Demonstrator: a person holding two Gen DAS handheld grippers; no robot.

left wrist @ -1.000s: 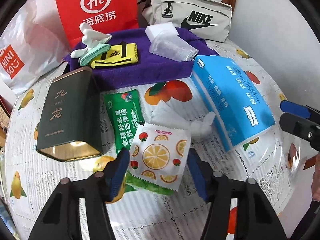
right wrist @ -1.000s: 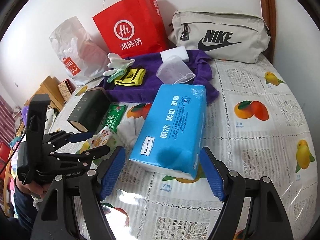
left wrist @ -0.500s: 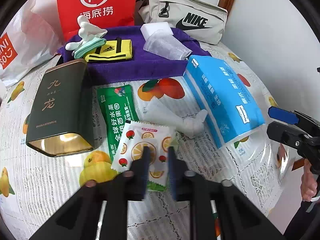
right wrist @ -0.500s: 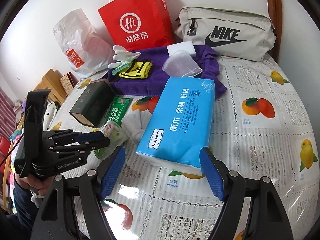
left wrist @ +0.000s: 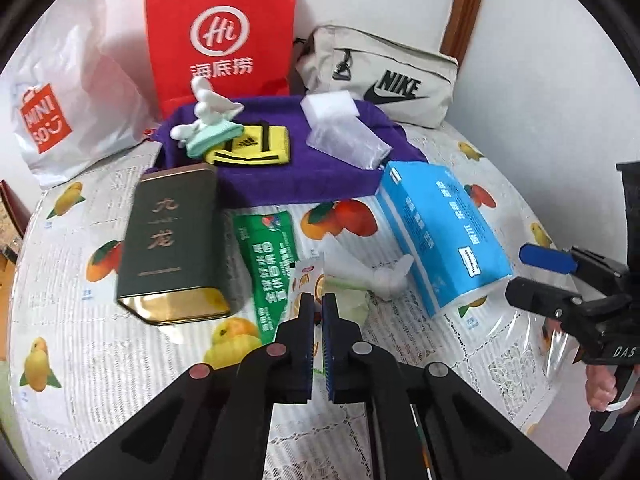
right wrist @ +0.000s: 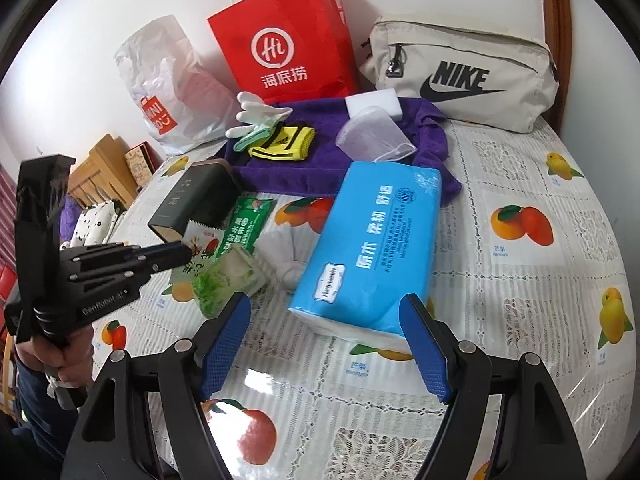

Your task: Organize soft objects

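Fruit-print tablecloth; left tongs pinch half-hidden wipes packet; right tongs gape, empty.

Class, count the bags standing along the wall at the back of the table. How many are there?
3. The white Miniso plastic bag on the left, the red paper bag in the middle, the beige Nike bag on the right. Others may be out of frame.

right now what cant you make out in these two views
- Fruit-print packet: left wrist view, mostly hidden by the left gripper clamped on it.
- Tissue pack: right wrist view, its near end is partly behind the open right gripper.
- Pack's small print: too small.
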